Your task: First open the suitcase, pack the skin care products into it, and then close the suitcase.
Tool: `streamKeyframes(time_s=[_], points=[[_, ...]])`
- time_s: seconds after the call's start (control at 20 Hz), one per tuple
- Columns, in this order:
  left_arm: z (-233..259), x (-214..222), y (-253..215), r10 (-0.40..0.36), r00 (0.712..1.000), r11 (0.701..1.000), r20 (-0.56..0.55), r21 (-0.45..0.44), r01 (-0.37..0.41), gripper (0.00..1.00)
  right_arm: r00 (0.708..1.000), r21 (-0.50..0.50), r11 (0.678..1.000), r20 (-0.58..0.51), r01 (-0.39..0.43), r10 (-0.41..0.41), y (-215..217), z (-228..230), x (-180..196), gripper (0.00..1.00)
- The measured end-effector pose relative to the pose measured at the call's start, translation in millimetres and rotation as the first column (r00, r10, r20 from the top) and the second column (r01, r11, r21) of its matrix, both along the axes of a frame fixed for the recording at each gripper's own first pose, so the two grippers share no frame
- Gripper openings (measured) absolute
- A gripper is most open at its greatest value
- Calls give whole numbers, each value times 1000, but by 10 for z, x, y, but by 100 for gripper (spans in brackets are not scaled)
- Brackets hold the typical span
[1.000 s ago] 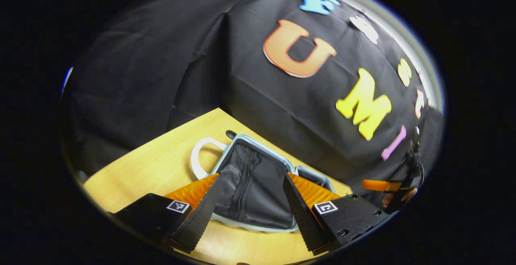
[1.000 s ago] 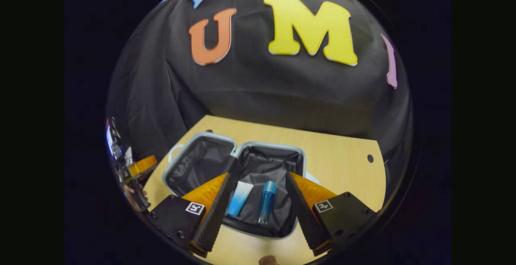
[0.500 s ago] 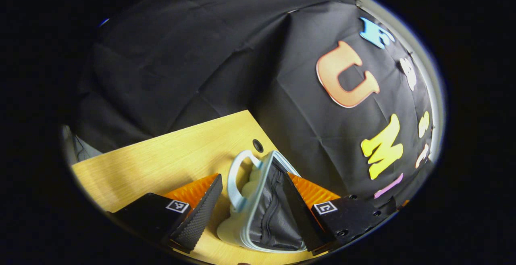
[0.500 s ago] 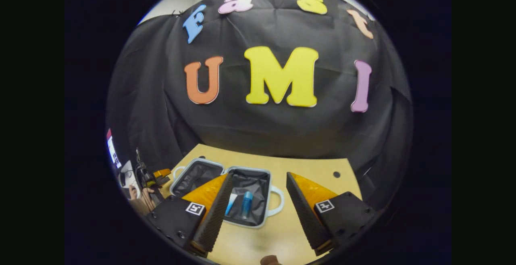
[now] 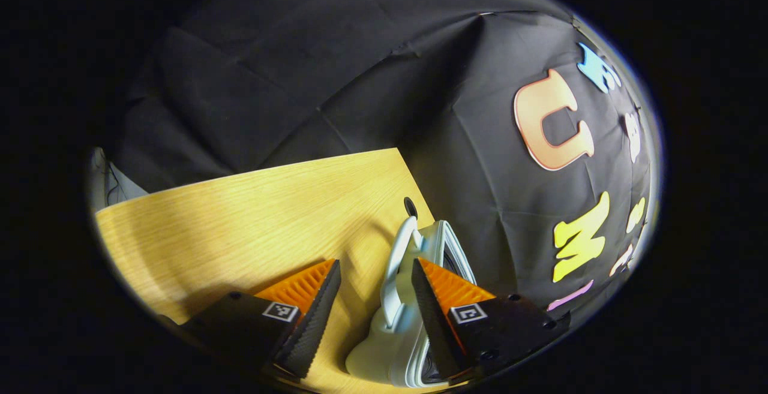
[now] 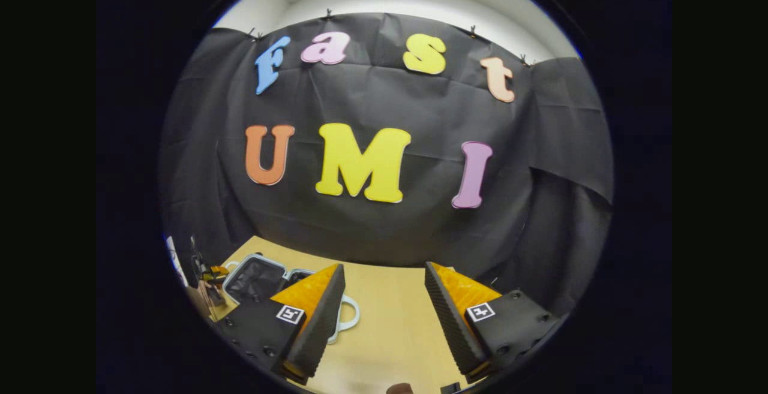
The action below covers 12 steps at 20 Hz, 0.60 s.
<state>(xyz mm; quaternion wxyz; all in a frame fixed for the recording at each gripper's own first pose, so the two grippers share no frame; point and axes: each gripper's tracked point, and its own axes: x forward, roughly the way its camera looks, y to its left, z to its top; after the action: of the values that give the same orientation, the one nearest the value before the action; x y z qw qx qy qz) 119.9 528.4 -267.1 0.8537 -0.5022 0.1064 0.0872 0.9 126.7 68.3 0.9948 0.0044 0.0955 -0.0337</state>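
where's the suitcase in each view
Left gripper view: suitcase at bottom centre, seen edge-on between the left tongs, its pale handle upward.
Right gripper view: it lies open at lower left, partly behind the right tongs' left finger.
Shared landmark: the wooden table.

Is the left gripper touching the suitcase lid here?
Cannot tell. In the left gripper view the gripper has open jaws straddling the lid's handle; one jaw overlaps the rim, but contact isn't plain.
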Motion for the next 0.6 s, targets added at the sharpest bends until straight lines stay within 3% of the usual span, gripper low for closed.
streamKeyframes(time_s=[0.1,0.15,0.25,0.4,0.45,0.6], points=[[-73,32,-83,-18,1000,1000,-7,4,18,63,999,11,1000,-24,21,-21,-106,-74,9,80],[-91,46,-118,-34,999,999,-8,4,34,68,999,22,999,-35,27,-26,-133,-117,-1,80],[-40,104,-206,-55,998,998,18,-32,55,58,998,37,999,-56,27,-25,-152,-217,0,80],[14,159,-211,-29,999,999,28,-36,30,7,998,41,999,-60,24,-21,-240,-254,-12,80],[-11,148,-219,-31,999,1000,8,1,31,11,998,49,999,-58,24,-21,-272,-255,-25,80],[177,131,-213,-23,1000,999,4,45,23,4,998,81,996,-49,29,-25,-380,-279,-10,78]])
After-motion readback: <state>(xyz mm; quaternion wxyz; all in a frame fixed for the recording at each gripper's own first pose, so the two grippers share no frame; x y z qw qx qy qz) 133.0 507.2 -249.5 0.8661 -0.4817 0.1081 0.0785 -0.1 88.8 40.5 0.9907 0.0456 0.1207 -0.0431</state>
